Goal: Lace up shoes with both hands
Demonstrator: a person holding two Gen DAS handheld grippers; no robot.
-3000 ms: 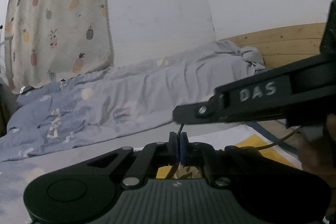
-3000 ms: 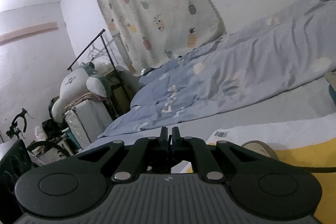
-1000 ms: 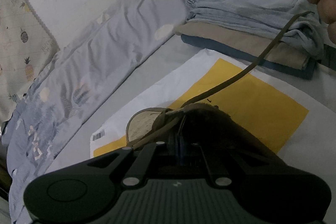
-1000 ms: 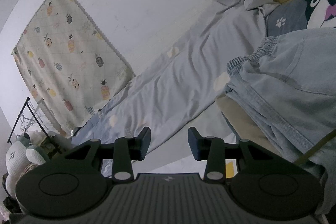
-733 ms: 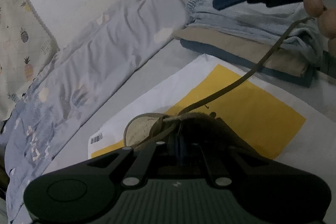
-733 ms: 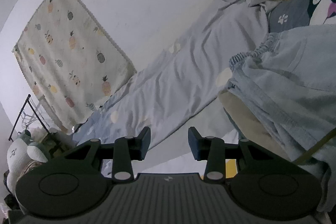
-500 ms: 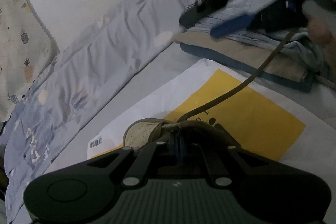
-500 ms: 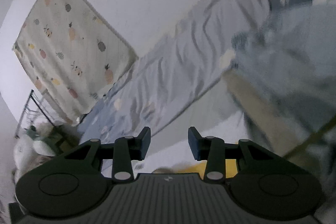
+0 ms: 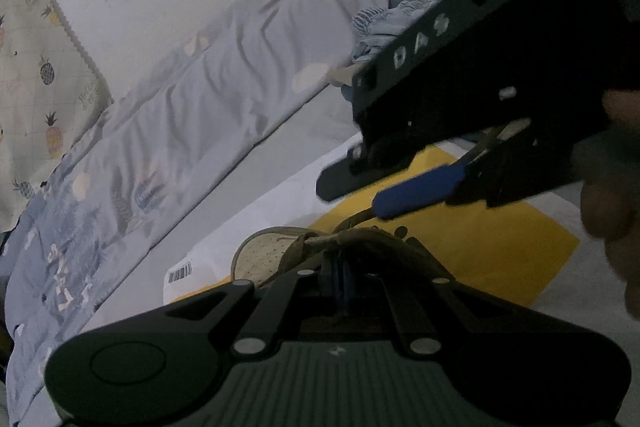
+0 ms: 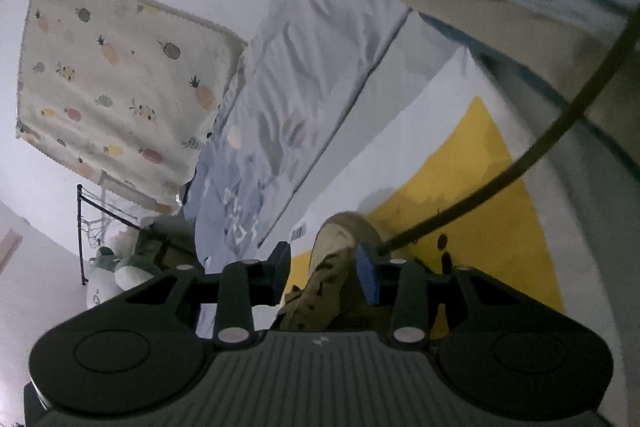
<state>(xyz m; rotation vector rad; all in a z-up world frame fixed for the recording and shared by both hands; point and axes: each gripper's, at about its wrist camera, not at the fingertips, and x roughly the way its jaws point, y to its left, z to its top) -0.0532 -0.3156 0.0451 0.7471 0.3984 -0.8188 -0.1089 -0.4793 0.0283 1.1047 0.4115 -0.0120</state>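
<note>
Shoe (image 10: 340, 267) on yellow-white mat (image 10: 500, 227) on the bed. Left gripper (image 9: 340, 283) jaws together at its collar; right gripper (image 10: 324, 267) jaws apart, astride it. Lace (image 10: 540, 147) slack: take it near the eyelet.

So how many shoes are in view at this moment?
1. A single brown shoe lies on the yellow and white bag, below the left gripper and the right gripper. A second may be hidden.
</note>
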